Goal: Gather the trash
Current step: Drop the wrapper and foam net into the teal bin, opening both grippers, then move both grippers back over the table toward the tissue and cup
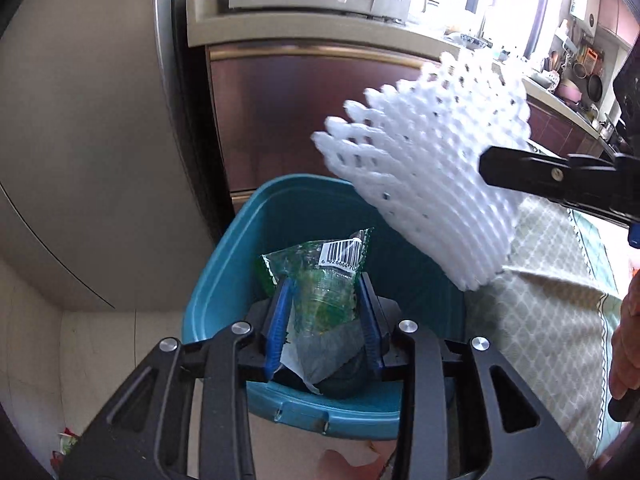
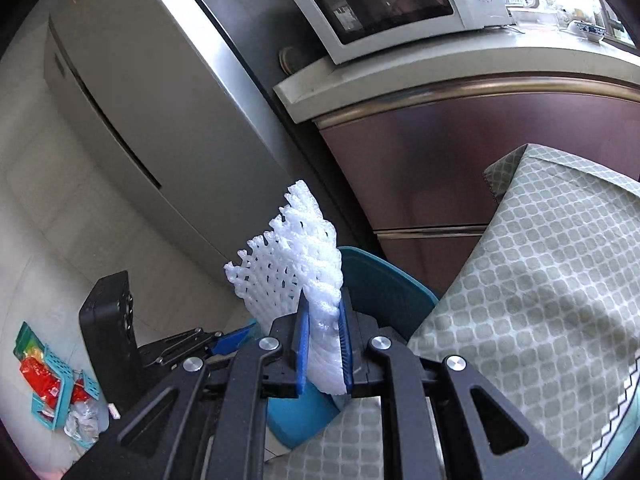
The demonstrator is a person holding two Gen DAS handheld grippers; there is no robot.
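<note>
A teal trash bin [image 1: 240, 248] stands on the floor by the cabinet; its rim also shows in the right wrist view [image 2: 384, 280]. My left gripper [image 1: 326, 292] is shut on a green crumpled plastic wrapper [image 1: 320, 280] with a barcode, held over the bin's opening. My right gripper [image 2: 323, 312] is shut on a white foam fruit net [image 2: 296, 256]. In the left wrist view the net [image 1: 424, 160] hangs above the bin's right rim, held by the right gripper's fingers [image 1: 520, 172].
A table with a green patterned cloth [image 2: 540, 280] stands right of the bin. A fridge [image 2: 140, 100] is to the left, a microwave [image 2: 400, 4] on the counter above the maroon cabinet [image 1: 300, 112]. A small teal basket of items [image 2: 52, 384] lies on the floor.
</note>
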